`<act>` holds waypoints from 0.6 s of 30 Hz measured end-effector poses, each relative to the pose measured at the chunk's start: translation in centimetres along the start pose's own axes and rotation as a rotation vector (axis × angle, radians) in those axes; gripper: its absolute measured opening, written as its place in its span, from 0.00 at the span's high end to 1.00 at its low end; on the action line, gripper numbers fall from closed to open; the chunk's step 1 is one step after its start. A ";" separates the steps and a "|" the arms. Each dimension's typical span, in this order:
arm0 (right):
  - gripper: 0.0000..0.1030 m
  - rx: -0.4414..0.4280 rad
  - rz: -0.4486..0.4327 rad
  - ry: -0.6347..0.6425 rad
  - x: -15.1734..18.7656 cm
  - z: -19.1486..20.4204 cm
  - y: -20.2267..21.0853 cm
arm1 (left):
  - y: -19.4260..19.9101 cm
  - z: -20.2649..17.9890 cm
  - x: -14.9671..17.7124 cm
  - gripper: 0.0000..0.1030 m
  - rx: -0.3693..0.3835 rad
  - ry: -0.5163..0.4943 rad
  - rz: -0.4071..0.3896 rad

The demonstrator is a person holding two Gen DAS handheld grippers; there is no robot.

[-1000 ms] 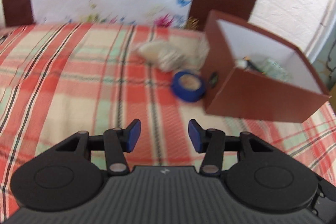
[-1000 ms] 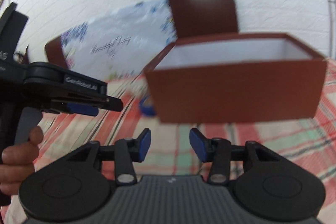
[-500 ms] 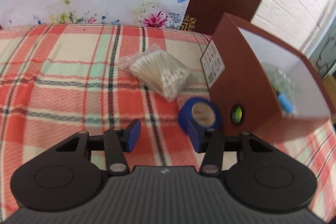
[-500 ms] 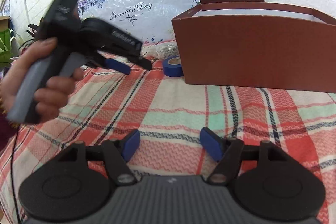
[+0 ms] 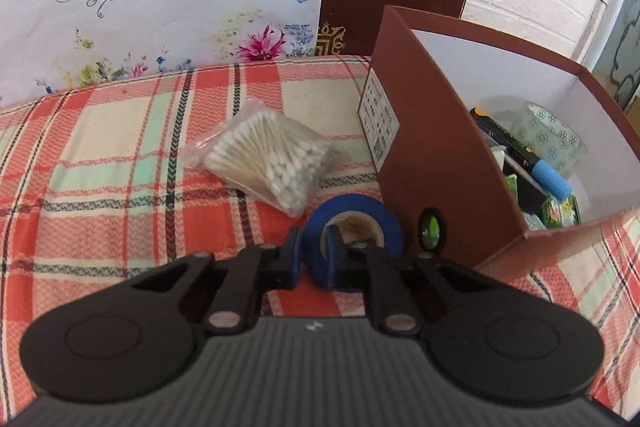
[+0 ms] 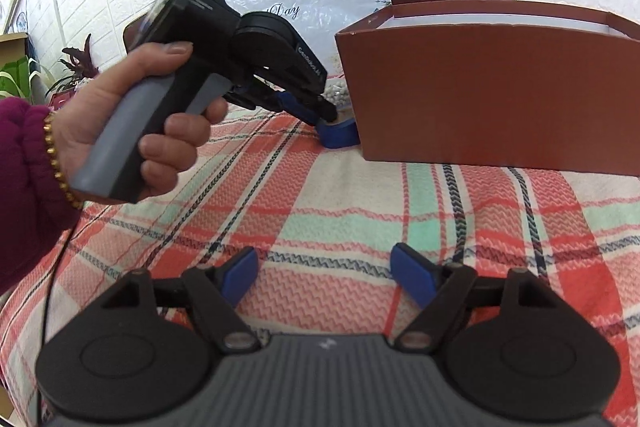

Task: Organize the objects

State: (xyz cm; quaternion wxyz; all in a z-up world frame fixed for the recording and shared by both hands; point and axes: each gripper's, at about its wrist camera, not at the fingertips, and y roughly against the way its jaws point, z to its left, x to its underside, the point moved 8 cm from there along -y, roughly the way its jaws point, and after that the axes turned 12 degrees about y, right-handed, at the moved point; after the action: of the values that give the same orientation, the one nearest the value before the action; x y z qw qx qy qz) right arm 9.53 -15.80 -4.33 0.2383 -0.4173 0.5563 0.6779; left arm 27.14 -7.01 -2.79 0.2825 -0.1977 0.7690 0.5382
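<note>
Several items already lay in the open reddish-brown cardboard box; the left gripper had clamped the blue tape roll's rim, the right gripper was opening empty, and a clear bag of cotton swabs waited at eleven o'clock.

1. The tablecloth is woven cloth, matt and rough.
2. The brown box is smooth matt cardboard.
3. The cotton swabs lie in glossy clear plastic.
4. The blue tape roll looks matt.

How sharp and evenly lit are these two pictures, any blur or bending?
Left wrist view: sharp on the cotton swabs and tape roll; soft daylight, faint shadows; box edges bow from the fisheye. Right wrist view: sharp tablecloth, slight blur on the left gripper's top edge, curved wall bricks.
</note>
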 end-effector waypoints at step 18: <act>0.28 0.028 0.008 0.000 -0.2 -0.1 0.4 | 2.7 0.4 4.2 0.84 -0.061 -0.004 0.168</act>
State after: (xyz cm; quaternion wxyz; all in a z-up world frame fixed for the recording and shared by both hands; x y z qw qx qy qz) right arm 9.32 -16.04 -3.97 0.2415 -0.4119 0.5675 0.6708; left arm 22.44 -5.72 -3.68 0.2316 -0.1399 0.7657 0.5835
